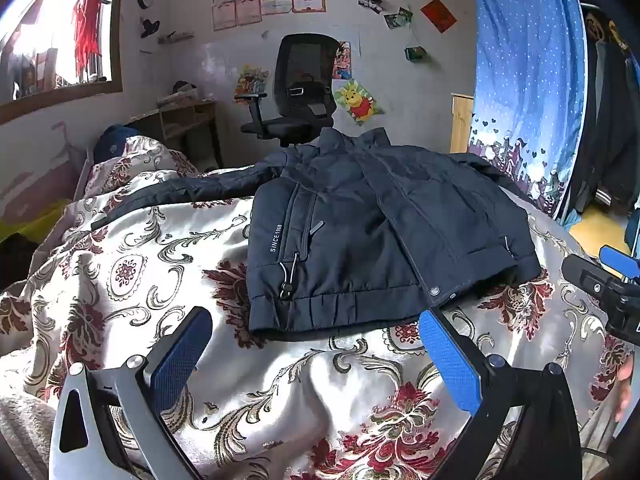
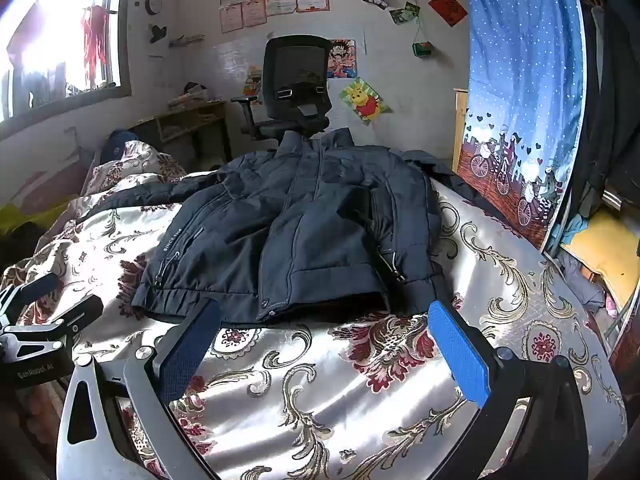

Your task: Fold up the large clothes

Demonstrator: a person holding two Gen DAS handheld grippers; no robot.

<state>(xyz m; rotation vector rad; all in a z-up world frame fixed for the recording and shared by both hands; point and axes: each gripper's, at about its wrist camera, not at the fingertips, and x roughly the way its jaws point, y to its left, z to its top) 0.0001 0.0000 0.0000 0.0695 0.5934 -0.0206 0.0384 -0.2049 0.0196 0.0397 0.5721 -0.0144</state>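
A dark navy padded jacket (image 1: pixel 360 232) lies face up on a satin floral bedspread (image 1: pixel 256 384), collar toward the far wall, hem toward me, one sleeve stretched out to the left. In the right wrist view the same jacket (image 2: pixel 304 232) sits just beyond the fingers. My left gripper (image 1: pixel 316 336) hovers open just short of the hem, nothing between its blue pads. My right gripper (image 2: pixel 324 328) is also open and empty, in front of the hem's zip end. The right gripper (image 1: pixel 616 280) shows at the right edge of the left wrist view; the left gripper (image 2: pixel 44 320) shows at the left edge of the right wrist view.
A black office chair (image 1: pixel 296 92) stands behind the bed by the poster-covered wall. A blue patterned curtain (image 1: pixel 528 80) hangs on the right. A window (image 1: pixel 52 48) and a wooden shelf (image 1: pixel 188 120) are at the left; crumpled bedding (image 1: pixel 132 160) lies by the headboard.
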